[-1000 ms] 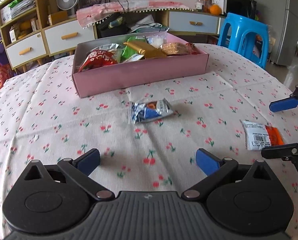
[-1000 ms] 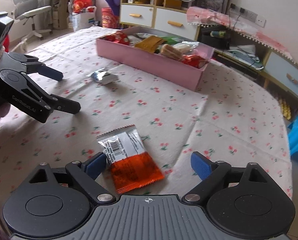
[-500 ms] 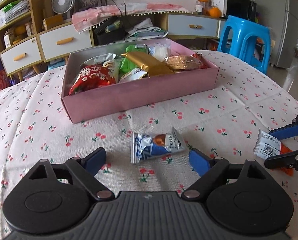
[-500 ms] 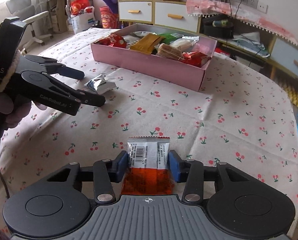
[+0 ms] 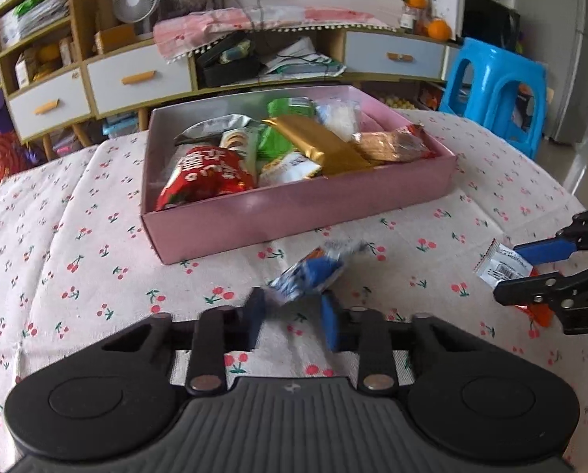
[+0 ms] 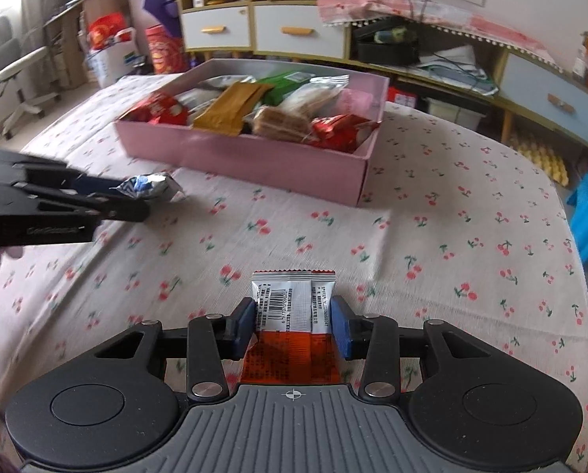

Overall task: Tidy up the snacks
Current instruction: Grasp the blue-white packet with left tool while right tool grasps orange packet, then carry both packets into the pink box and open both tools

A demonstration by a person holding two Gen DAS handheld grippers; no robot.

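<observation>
Now the left gripper is closing on the blue snack pack. The pack sits between its jaws, with only its near end caught; the rest pokes forward and to the right, toward the pink box. The box is straight ahead of this gripper and close by, already full of snacks. Further right, the right gripper is clenched on the orange and white packet. Its pads press on both long sides, and the packet's long way points forward along the fingers. From here the box lies ahead and a bit left, farther off. So the left hand looks nearer to the box.
</observation>
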